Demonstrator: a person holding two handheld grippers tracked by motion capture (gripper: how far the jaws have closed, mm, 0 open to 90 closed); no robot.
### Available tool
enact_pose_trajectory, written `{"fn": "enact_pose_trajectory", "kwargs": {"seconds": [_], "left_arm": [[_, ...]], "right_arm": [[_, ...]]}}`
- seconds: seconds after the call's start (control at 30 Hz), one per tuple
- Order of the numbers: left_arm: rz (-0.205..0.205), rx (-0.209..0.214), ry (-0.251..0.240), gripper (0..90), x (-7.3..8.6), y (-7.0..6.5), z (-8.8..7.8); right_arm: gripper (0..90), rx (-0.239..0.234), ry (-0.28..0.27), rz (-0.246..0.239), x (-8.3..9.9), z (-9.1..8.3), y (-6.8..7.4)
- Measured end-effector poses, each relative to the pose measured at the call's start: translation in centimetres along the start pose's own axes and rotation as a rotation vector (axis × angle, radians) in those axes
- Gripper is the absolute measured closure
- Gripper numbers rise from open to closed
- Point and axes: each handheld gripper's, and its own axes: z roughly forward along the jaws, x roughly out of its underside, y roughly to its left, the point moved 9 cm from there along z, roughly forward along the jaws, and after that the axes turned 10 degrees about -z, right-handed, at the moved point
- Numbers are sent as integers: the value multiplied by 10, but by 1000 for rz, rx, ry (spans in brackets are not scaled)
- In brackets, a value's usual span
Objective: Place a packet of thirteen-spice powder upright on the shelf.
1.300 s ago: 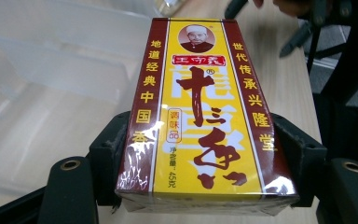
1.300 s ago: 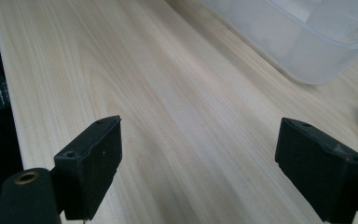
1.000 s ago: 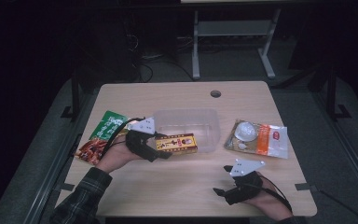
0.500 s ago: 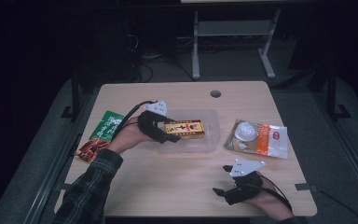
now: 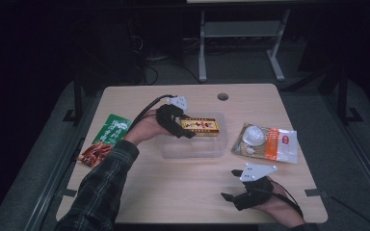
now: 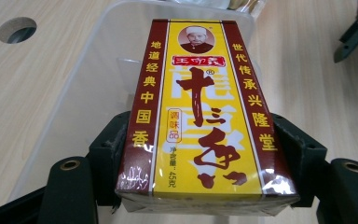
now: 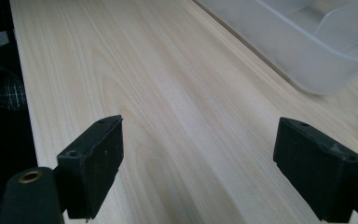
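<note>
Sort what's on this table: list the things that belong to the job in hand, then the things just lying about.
In the job:
- yellow and maroon box, clamped in the left gripper
- clear plastic tub, under the box

Lying about:
- green and red packet, table's left edge
- orange and white bag, right of the tub
- right gripper, open, idle over bare wood

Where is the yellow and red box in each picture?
High view: the yellow and red box sits near the middle, over the clear plastic tub, held at its left end by the left tongs.
Left gripper view: the box takes up the centre, clamped between the two black jaws.
Right gripper view: it is not in this picture.
Shared landmark: the clear plastic tub, at the top right in the right gripper view.
</note>
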Motion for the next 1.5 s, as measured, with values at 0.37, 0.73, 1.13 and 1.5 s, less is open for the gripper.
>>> {"fn": "enact_pose_trajectory", "kwargs": {"seconds": [0.37,0.73,1.13,1.5], "left_arm": [[14,0,56,314,-5,4,19],[17,10,49,312,-12,2,23],[-3,12,-7,310,-23,2,22],[-10,16,-55,309,-36,2,20]], "right_arm": [[155,-1,-3,-1,0,0,0],[155,-3,-3,3,0,0,1],[155,-8,0,1,0,0,2],[155,-10,-2,-4,-1,1,2]]}}
